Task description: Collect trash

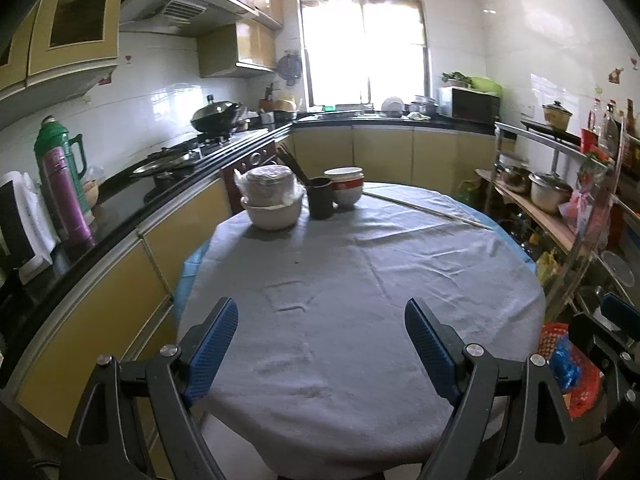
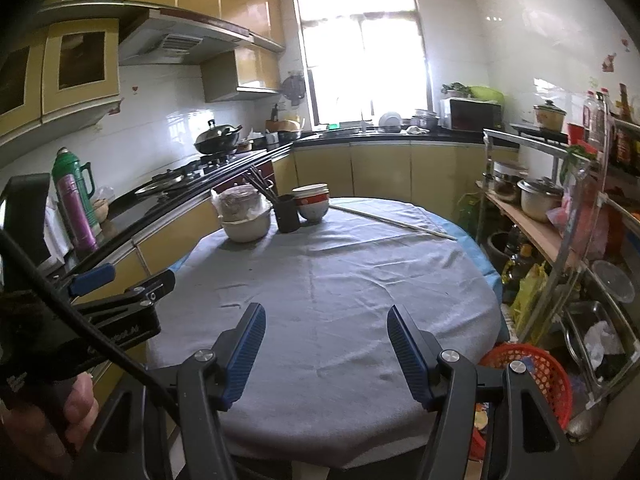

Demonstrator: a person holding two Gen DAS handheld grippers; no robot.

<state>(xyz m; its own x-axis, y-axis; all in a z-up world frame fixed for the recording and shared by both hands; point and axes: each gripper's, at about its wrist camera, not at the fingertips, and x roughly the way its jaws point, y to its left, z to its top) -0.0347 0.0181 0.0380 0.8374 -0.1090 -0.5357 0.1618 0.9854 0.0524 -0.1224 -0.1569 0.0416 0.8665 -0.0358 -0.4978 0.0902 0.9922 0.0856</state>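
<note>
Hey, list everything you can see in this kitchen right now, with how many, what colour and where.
table: one, round, grey cloth, centre
bowl stack wrapped in plastic: one, whitish, table's far left
chopstick holder: one, black, between the bowl stacks
red-and-white bowls: one stack, table's far side
long stick: one, pale, table's far right
thermos flasks: two, green and purple, left counter
wok: one, dark, on the stove
microwave: one, white and black, far counter
metal rack: one, with pots, right wall
basket: one, red, floor by the rack
left tool: one, blue pads, open, empty
right tool: one, blue pads, open, empty
</note>
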